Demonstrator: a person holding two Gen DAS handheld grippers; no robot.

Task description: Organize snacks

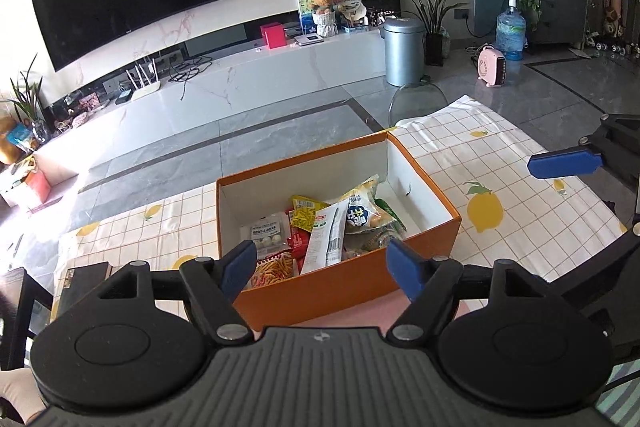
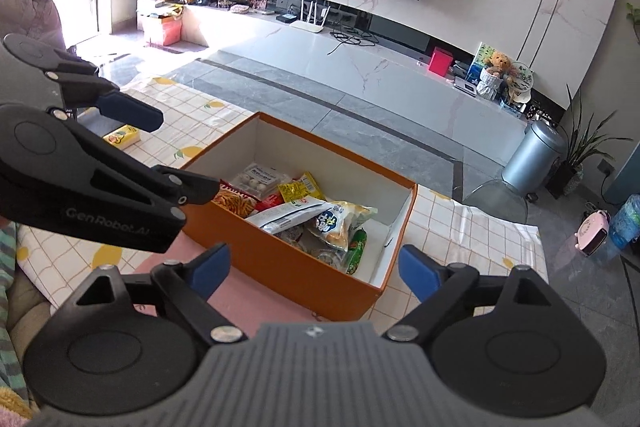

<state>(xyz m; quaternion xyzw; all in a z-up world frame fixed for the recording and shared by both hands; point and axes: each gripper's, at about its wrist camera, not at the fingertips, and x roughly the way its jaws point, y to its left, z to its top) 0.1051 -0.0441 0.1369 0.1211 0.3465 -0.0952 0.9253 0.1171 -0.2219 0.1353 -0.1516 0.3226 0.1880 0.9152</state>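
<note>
One orange box (image 1: 348,291) holds a pile of snack packets (image 1: 324,231); one yellow packet (image 2: 122,137) lies outside, far left. Left gripper (image 1: 322,265) and right gripper (image 2: 316,267) both spread wide, empty, touching nothing.

The orange box (image 1: 344,291) stands open-topped, snack packets (image 1: 320,231) crowding its left half, right end bare.

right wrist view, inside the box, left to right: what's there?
Fries pack → yellow packet → white wrapper → blue-label bag → green stick, then bare box floor.
</note>
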